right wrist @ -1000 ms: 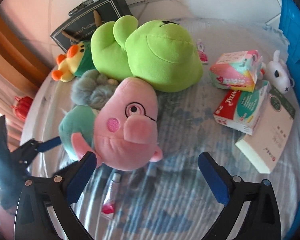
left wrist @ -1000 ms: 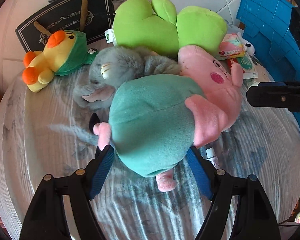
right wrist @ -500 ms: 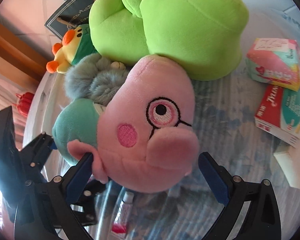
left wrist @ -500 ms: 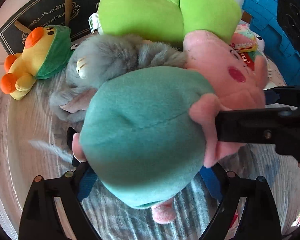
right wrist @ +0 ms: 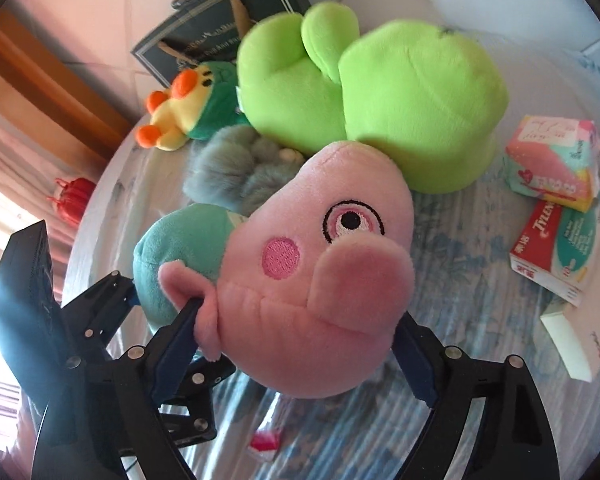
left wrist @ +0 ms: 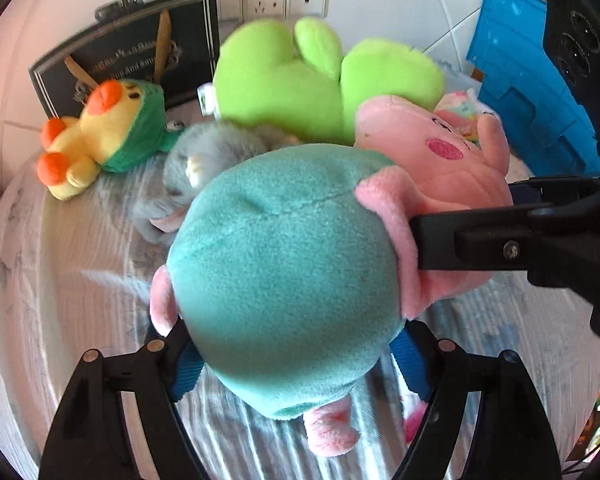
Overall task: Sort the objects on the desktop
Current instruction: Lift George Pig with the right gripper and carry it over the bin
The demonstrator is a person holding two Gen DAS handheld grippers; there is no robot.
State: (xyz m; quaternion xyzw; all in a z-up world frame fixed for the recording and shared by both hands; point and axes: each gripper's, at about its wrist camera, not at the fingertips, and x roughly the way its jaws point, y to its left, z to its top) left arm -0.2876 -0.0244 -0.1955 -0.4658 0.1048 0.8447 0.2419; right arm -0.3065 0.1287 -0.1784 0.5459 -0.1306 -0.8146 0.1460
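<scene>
Your left gripper [left wrist: 296, 364] squeezes the pig [left wrist: 284, 272] plush's fleecy teal belly; your right gripper [right wrist: 296, 356] clamps its soft pink head.

Home: plush toys [right wrist: 372, 92], curtain [right wrist: 4, 200], wall sockets [left wrist: 264, 0].

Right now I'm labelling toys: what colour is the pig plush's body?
Teal green, on the pink pig plush; clearest in the left wrist view.

Soft matt fleece pig plush [left wrist: 284, 280]
</scene>
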